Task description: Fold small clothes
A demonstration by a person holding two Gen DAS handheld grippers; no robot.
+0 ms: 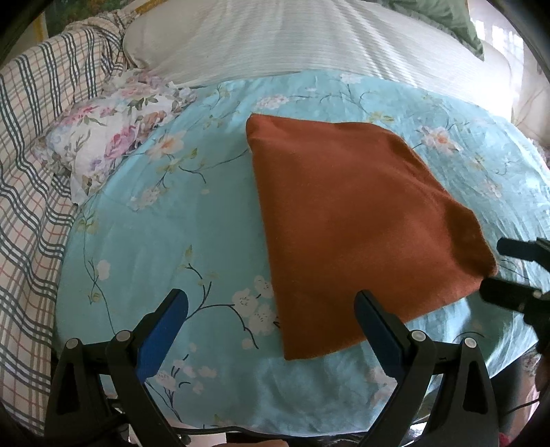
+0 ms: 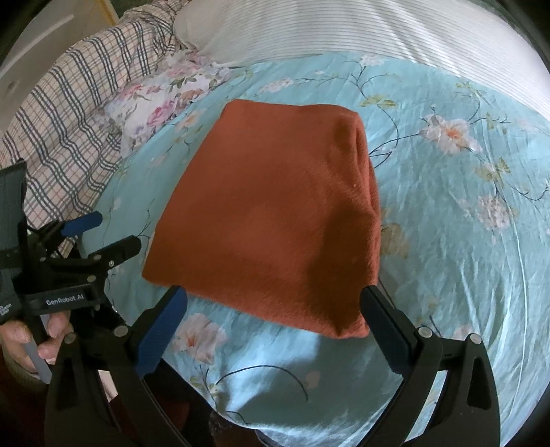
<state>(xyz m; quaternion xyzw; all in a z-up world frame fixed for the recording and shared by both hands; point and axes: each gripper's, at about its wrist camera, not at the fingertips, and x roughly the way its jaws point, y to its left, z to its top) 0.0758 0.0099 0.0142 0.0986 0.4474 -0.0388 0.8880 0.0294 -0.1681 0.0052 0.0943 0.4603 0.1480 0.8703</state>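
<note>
Left wrist: left gripper (image 1: pixel 271 316) jaws spread wide, nothing between them. Folded rust cloth (image 1: pixel 350 220) lies flat on the floral blue sheet (image 1: pixel 172 240), ahead and right of centre; its near edge falls between the fingertips, and the right finger (image 1: pixel 374 319) overlaps that edge in the picture, contact not clear. Only this view shows the right gripper (image 1: pixel 505 271) from the side, at the right border: two dark fingertips apart, the cloth's near-right corner just at them, whether touching I cannot tell. Also only here: green pillow (image 1: pixel 447 17) top right. Floral pillow (image 1: pixel 103 134) and plaid blanket (image 1: pixel 34 172) at left, white striped cover (image 1: pixel 275 37) behind

Right wrist: right gripper (image 2: pixel 273 309) jaws wide open, empty. Cloth (image 2: pixel 271 213) sits dead ahead, its near edge spanning the gap between the fingertips; the near-right corner sits just beside the right finger (image 2: pixel 381 316). This view shows the thick folded edge along the cloth's right side, which the left view does not. It also shows the left gripper (image 2: pixel 99 233) at the left border, fingers apart, just left of the cloth's near-left corner and not touching it, with the hand (image 2: pixel 24 340) on its grip. Same sheet (image 2: pixel 447 240), floral pillow (image 2: pixel 161 99), plaid blanket (image 2: pixel 75 113)
</note>
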